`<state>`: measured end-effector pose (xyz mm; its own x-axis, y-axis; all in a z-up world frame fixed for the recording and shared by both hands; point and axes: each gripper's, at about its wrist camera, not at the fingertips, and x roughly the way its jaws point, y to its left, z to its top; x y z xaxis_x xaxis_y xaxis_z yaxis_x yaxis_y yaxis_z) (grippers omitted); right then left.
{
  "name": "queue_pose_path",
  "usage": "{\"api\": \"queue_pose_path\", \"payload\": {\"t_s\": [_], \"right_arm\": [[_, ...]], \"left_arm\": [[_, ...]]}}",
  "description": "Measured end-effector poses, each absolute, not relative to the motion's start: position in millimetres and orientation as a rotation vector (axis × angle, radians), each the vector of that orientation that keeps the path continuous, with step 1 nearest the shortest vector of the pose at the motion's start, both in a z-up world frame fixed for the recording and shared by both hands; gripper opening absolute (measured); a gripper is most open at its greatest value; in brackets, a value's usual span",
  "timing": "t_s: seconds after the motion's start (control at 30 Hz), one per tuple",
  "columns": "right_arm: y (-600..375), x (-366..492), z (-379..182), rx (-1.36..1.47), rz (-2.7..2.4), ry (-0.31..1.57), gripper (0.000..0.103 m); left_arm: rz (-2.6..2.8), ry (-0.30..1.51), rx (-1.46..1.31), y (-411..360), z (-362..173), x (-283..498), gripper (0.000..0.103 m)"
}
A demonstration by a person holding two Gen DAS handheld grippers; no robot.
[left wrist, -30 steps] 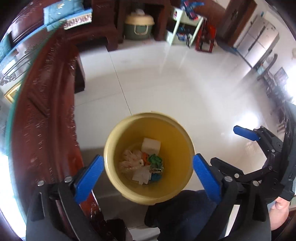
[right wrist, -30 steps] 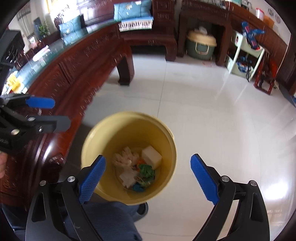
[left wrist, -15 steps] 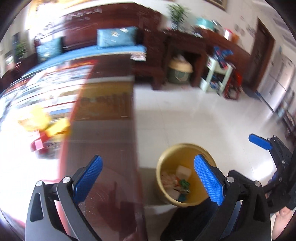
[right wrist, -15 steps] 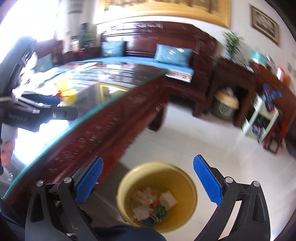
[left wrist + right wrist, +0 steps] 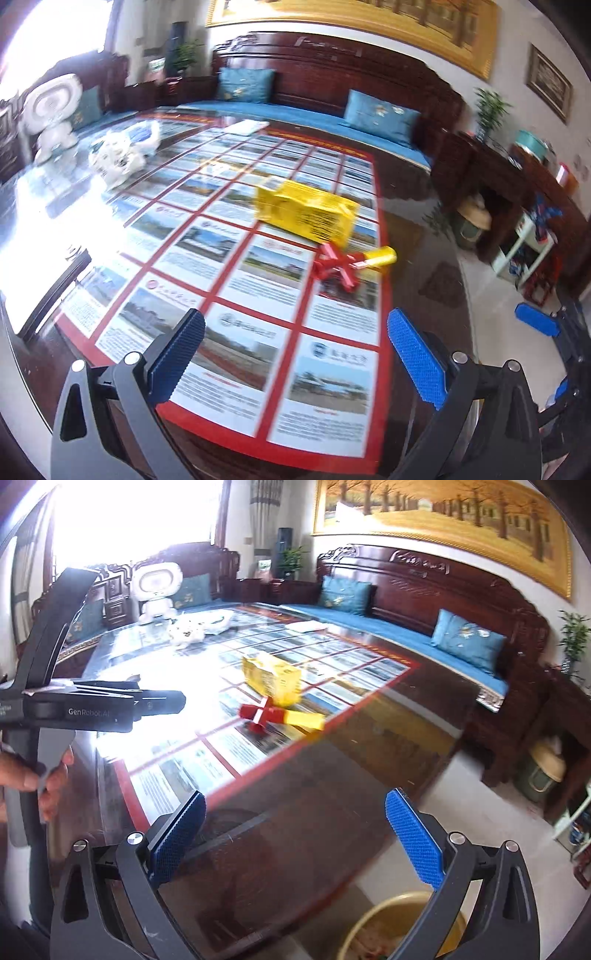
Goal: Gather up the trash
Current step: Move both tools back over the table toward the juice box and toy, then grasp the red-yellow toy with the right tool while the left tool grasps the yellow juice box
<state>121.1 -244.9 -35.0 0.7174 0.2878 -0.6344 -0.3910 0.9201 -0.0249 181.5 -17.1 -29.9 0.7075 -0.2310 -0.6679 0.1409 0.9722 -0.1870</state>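
A crumpled yellow box (image 5: 308,214) (image 5: 272,678) lies on the glass-topped table (image 5: 207,280) (image 5: 303,812). Just in front of it sits a red and yellow wrapper (image 5: 349,264) (image 5: 279,716). My left gripper (image 5: 295,360) hovers open over the table's printed sheet, well short of both pieces, nothing between its fingers. My right gripper (image 5: 295,836) is open too, empty, above the table's near corner. The yellow trash bin (image 5: 391,926) shows at the bottom of the right wrist view, partly hidden by the right finger. The left gripper's body (image 5: 92,705) appears at the left there, held by a hand.
A white robot toy (image 5: 55,110) (image 5: 157,590) and a white and blue heap (image 5: 125,147) (image 5: 195,627) stand at the table's far left. A wooden sofa with blue cushions (image 5: 382,114) (image 5: 467,637) runs behind. Tiled floor (image 5: 480,812) and shelves lie to the right.
Both grippers have swung up from looking down into the yellow bin to facing across the table. The bin has dropped out of the left view and to the bottom of the right view.
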Motion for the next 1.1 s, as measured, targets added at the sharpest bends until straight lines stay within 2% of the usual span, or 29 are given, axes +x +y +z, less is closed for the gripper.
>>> {"api": "queue_pose_path", "payload": {"t_s": [0.23,0.5,0.83,1.1], "right_arm": [[-187.8,190.4,-42.7,-0.237,0.501,0.746,0.094],[-154.1,253.5,-61.5,-0.373,0.592,0.786,0.094],[-148.2,285.2,-84.9,-0.418,0.725,0.919,0.089],[-154.8,278.9,-86.4,-0.353,0.787,0.962,0.063]], "left_arm": [[-0.18,0.794,-0.172,16.9,-40.6,211.4,0.099],[-0.185,0.814,-0.169,19.2,-48.4,231.4,0.099],[-0.195,0.825,-0.174,19.6,-49.7,248.5,0.099],[-0.201,0.829,-0.15,10.6,-47.9,259.7,0.099]]}}
